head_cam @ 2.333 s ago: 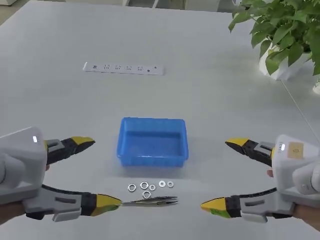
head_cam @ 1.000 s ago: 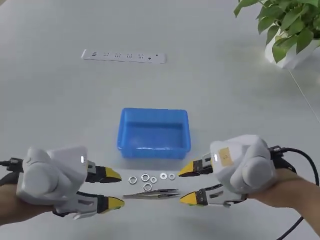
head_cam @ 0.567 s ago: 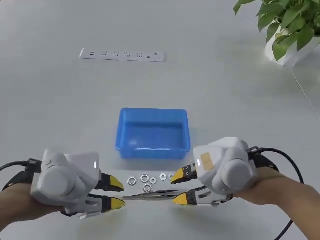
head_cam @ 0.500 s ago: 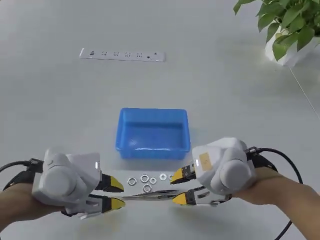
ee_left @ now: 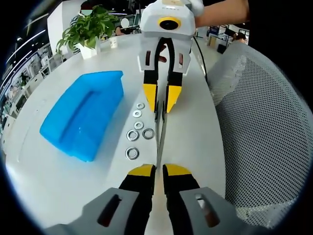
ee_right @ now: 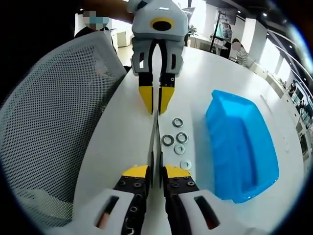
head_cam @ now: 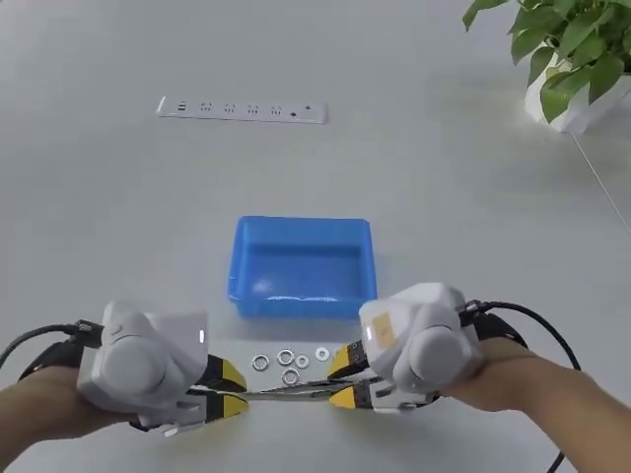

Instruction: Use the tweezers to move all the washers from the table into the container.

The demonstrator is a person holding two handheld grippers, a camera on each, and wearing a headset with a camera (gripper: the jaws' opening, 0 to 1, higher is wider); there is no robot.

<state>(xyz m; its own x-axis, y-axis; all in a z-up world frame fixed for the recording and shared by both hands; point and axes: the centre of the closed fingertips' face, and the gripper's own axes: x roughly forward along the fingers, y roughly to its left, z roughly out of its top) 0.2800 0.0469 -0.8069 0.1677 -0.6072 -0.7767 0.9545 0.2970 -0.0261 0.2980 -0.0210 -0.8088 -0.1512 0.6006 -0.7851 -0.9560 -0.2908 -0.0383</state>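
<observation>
Pinching opposite ends of the tweezers (head_cam: 286, 393) on the table (head_cam: 444, 177) with left hand-held gripper (head_cam: 234, 390) and right hand-held gripper (head_cam: 342, 379), beside washers (head_cam: 286, 358).

Slim steel tweezers (head_cam: 292, 392) lying flat, what look like six small silver washers (head_cam: 286, 359) loosely clustered just beside them, open blue rectangular container (head_cam: 302, 306) upright, near the washers

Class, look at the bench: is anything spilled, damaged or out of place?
Nothing stands out: the washers lie loose beside the blue container, and the tweezers lie between the left tongs and right tongs.
</observation>
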